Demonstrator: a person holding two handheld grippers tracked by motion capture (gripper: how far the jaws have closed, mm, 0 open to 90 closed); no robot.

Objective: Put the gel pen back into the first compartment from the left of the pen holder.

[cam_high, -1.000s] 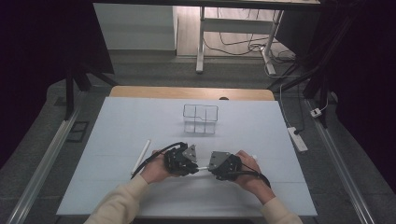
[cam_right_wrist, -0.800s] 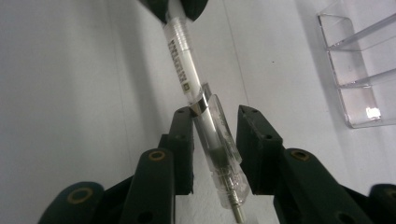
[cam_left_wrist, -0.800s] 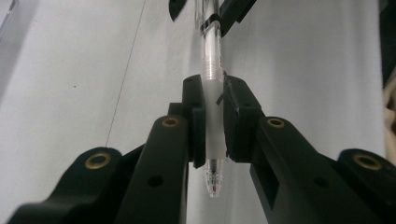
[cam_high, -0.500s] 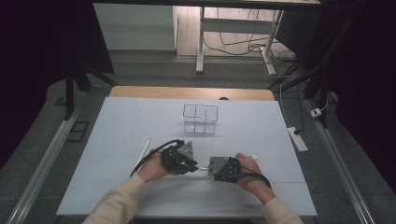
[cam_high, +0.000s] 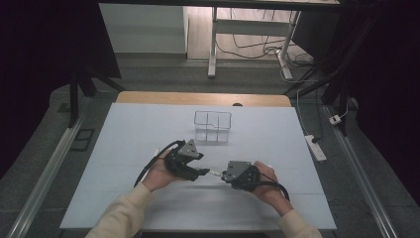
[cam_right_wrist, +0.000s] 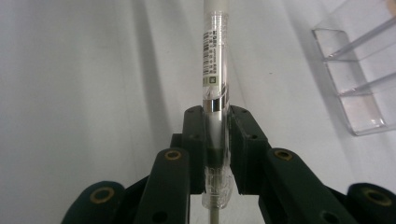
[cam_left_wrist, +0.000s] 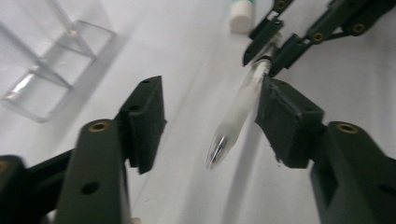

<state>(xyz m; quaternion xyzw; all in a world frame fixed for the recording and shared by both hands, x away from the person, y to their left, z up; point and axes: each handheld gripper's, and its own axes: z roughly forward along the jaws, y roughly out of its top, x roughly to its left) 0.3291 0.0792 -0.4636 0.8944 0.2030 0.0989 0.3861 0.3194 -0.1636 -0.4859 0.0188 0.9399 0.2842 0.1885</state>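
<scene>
A clear-barrelled pen (cam_right_wrist: 215, 70) with a silver band is clamped between the pads of my right gripper (cam_right_wrist: 218, 114), which is shut on its rear end. In the high view the pen (cam_high: 214, 173) bridges the gap between my right gripper (cam_high: 224, 174) and my left gripper (cam_high: 203, 172) near the table's front. My left gripper (cam_left_wrist: 210, 107) has just been opening. The pen's tip (cam_left_wrist: 219, 151) hangs between its spread jaws, close to the right-hand pad, and is not squeezed.
A clear plastic organizer (cam_high: 213, 126) with compartments stands on the white table (cam_high: 124, 129) behind the grippers. It shows too in the left gripper view, organizer (cam_left_wrist: 46, 70), and at the right gripper view's edge, organizer (cam_right_wrist: 359, 84). A white cap-like piece (cam_left_wrist: 240, 16) lies beyond the right gripper.
My left gripper's jaws have opened off the pen and that hand has drawn slightly up and left. The right gripper still holds the pen in the same place.
</scene>
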